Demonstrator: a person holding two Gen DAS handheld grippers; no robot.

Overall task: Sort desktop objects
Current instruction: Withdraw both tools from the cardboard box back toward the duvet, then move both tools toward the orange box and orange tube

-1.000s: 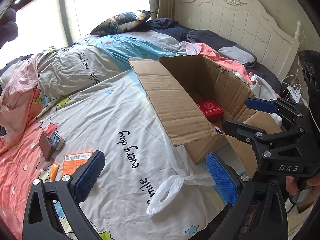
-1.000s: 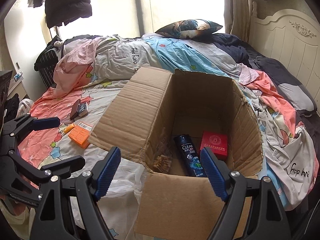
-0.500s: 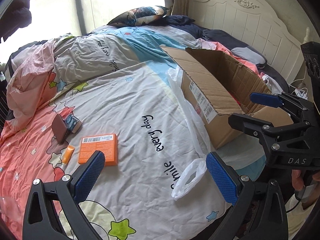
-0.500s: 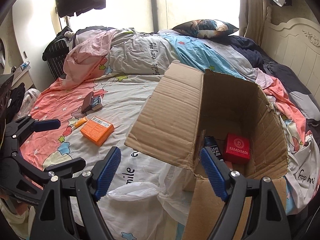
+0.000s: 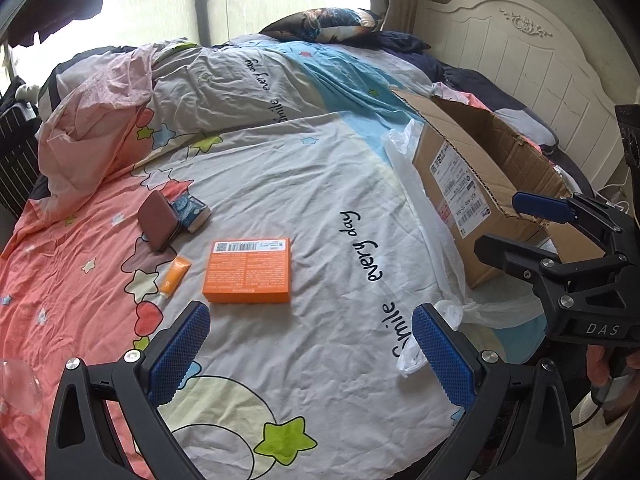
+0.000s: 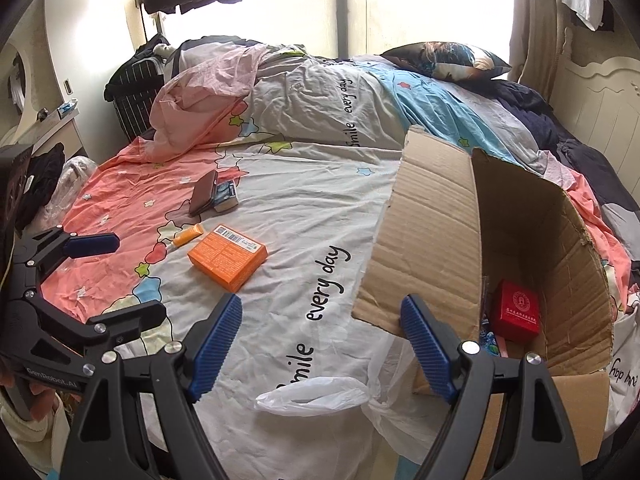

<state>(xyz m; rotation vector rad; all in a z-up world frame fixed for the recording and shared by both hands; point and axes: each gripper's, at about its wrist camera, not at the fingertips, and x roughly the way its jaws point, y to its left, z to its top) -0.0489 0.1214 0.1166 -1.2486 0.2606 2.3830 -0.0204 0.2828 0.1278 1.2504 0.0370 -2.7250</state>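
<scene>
At the far left of the bed (image 5: 280, 184) lie the loose things. A brown wallet (image 5: 159, 220) leans against a small blue patterned box (image 5: 194, 211), the two touching. Just nearer the camera, a small orange tube (image 5: 174, 276) lies on the pink part of the quilt, and beside it to the right sits a flat orange box (image 5: 248, 270), label side up, on the grey part.

The left tongs (image 5: 310, 354) hang over the quilt with their blue pads wide apart and nothing between them; the orange box lies just ahead of the left pad.

Further right, the printed words "Smile every day" run along the quilt. A white plastic bag (image 5: 424, 216) is crumpled against the side of the cardboard box (image 5: 460, 184), which stands open on the right part of the bed with its flaps raised. In the right wrist view a red box (image 6: 517, 312) rests on the floor of the cardboard box, with a dark blue item partly hidden beside it.

The right tongs (image 6: 322, 346) are also spread and empty, held in front of the near flap. At the far right stands the cream headboard (image 5: 532, 64).
</scene>
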